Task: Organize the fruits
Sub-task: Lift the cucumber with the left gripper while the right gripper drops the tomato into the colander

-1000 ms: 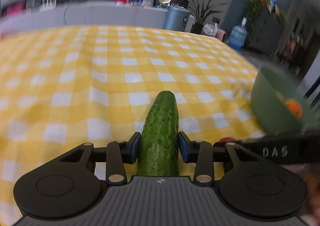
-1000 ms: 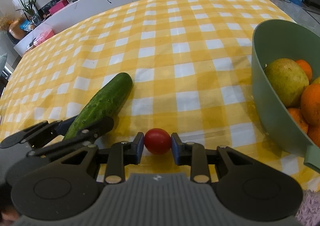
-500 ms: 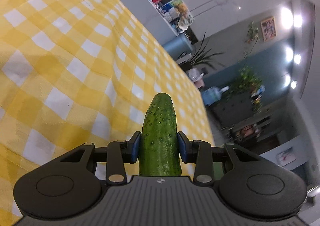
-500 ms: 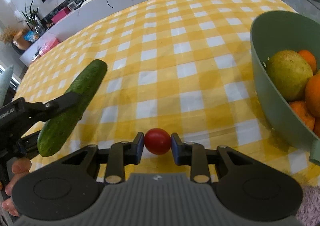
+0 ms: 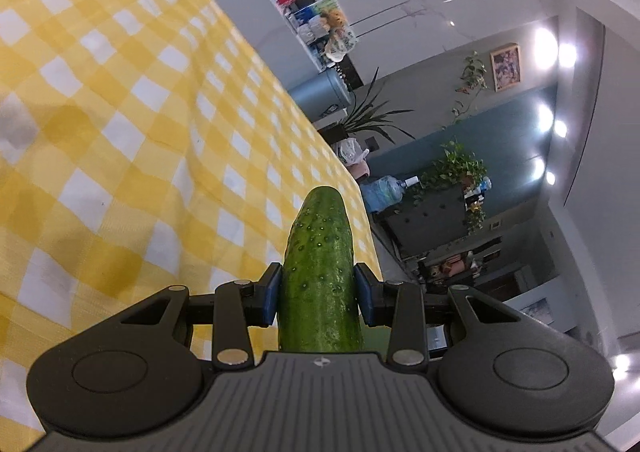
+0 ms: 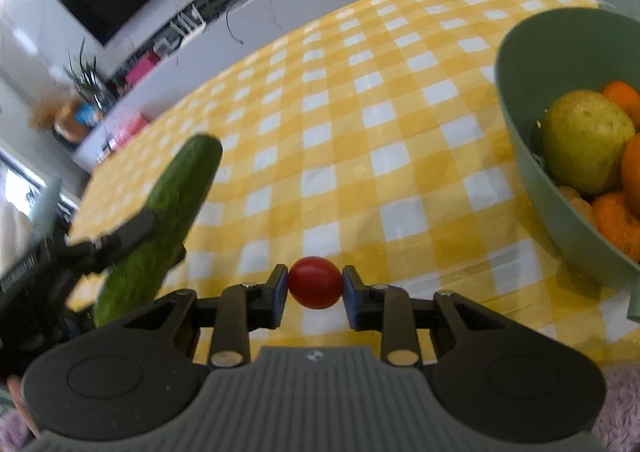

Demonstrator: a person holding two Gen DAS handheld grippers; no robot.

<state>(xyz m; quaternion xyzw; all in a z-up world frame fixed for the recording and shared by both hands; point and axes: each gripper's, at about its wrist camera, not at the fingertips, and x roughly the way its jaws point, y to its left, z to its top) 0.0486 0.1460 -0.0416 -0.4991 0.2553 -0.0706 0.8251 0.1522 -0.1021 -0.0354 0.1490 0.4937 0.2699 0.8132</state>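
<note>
left gripper (image 5: 318, 300): i've got it clamped on the cucumber (image 5: 320, 272), lifted off the checked tablecloth (image 5: 120, 132), long axis running out along the fingers.
right gripper (image 6: 315, 288): pinched shut on the cherry tomato (image 6: 315, 282).
green bowl (image 6: 520, 140): far right, pear (image 6: 586, 140) and oranges (image 6: 616, 220) inside.
nearer hand: the right, i reckon; cucumber sits far left of the bowl.

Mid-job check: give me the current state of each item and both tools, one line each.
left tool: shut on the cucumber.
cucumber: held, lifted off the tablecloth, tip angled upward.
right tool: shut on the cherry tomato.
cherry tomato: clamped between the pads.
green bowl: on the tablecloth, upright, holding a pear and oranges.
tablecloth: spread flat.
</note>
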